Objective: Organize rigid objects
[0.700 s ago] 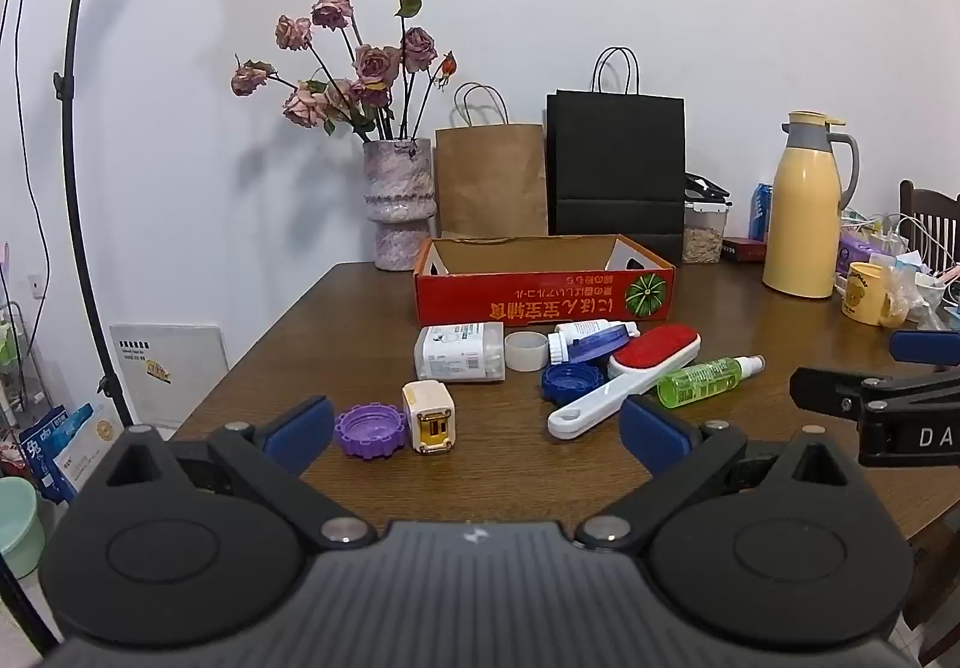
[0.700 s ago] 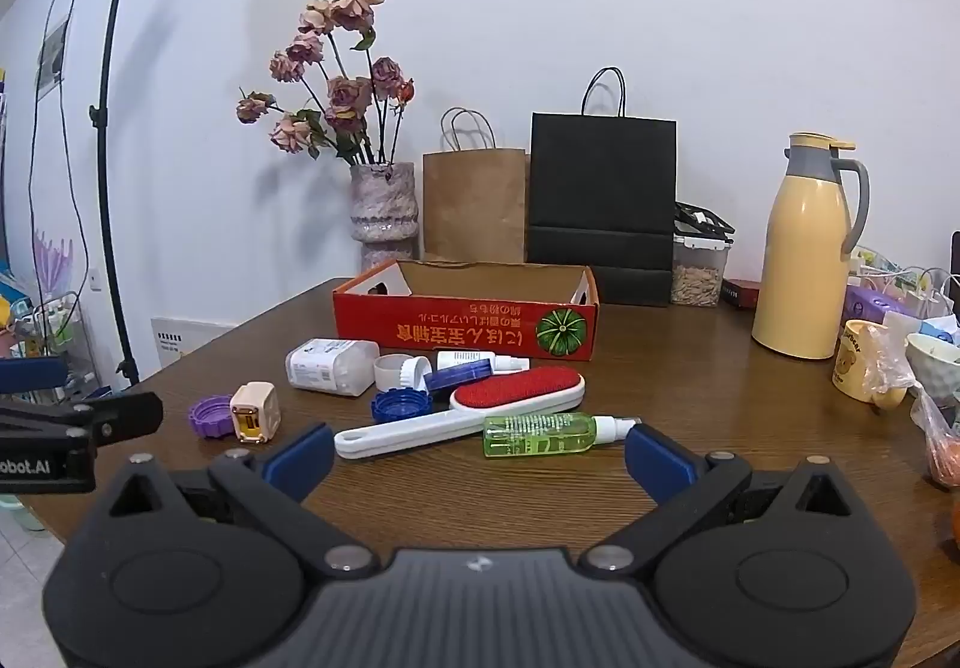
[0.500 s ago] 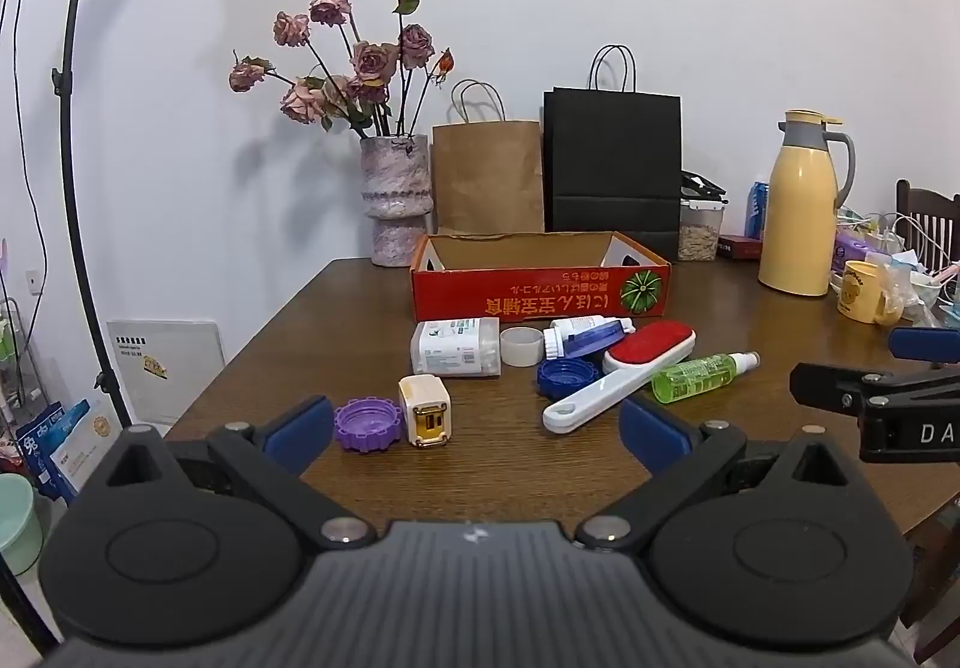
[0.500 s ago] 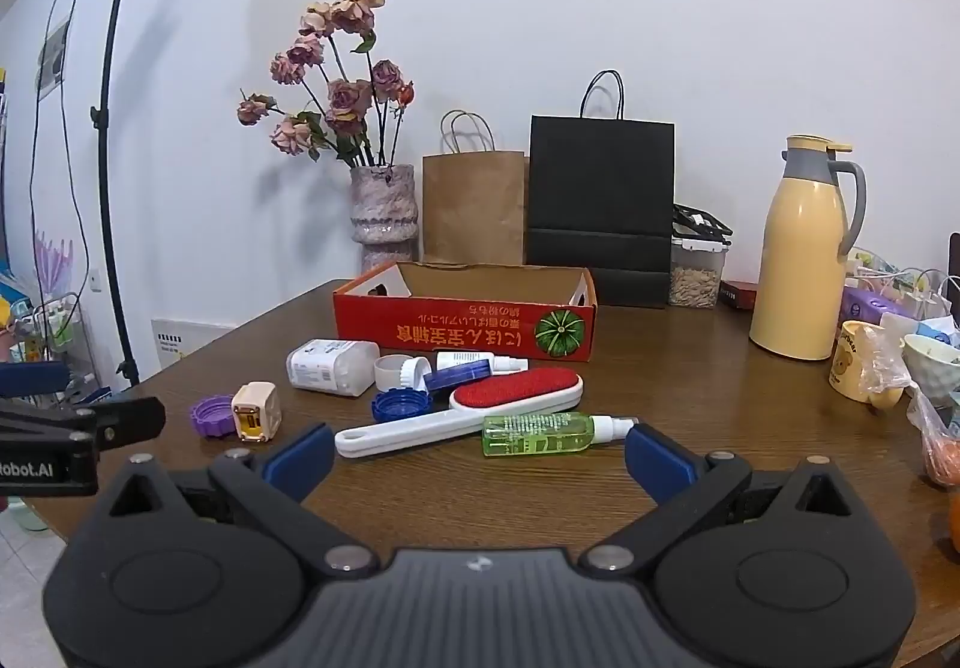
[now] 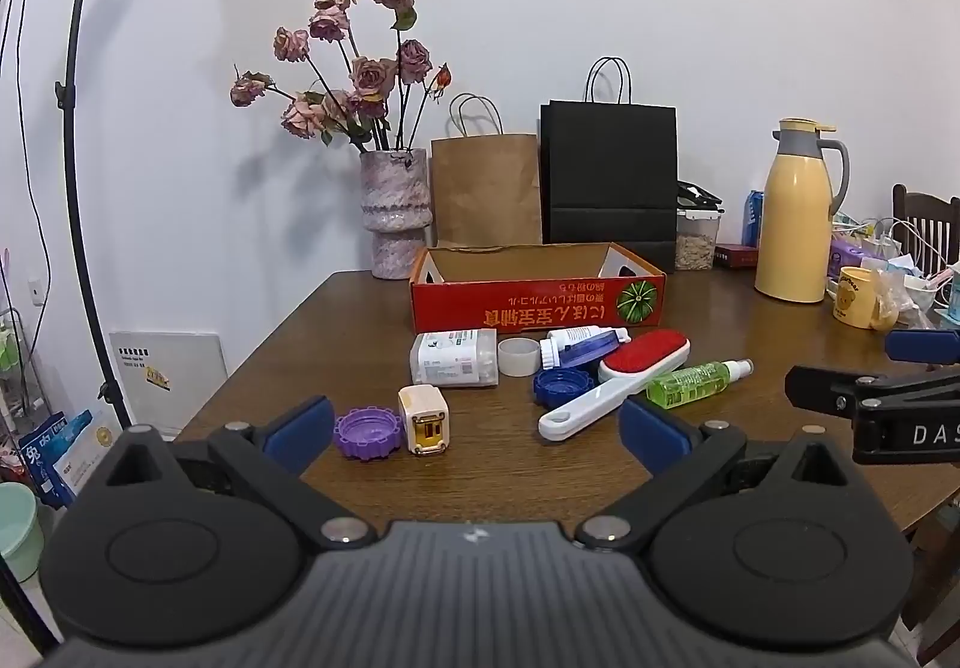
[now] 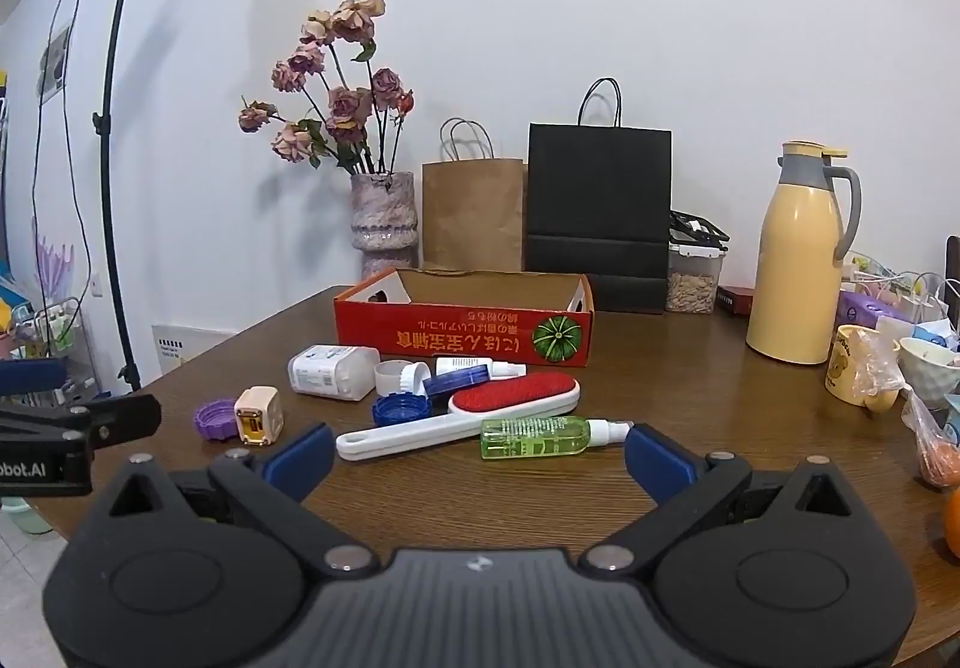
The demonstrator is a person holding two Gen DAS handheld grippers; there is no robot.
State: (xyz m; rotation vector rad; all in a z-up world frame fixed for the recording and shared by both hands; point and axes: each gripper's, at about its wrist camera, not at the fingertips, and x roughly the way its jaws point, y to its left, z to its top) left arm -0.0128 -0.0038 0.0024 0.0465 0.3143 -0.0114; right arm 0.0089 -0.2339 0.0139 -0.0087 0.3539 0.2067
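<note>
A red cardboard box sits open-topped mid-table. In front of it lie a white pill bottle, a white cap, a blue-capped tube, a blue lid, a red-faced white lint brush, a green spray bottle, a purple lid and a cream charger block. My left gripper and right gripper hover open and empty near the table's front edge.
Behind the box stand a vase of dried roses, a brown bag and a black bag. A yellow thermos and mugs with clutter fill the right side. A light stand rises at the left.
Both grippers have barely shifted; the left view has drifted slightly so the objects sit a little lower-left. Nothing on the table moved.
</note>
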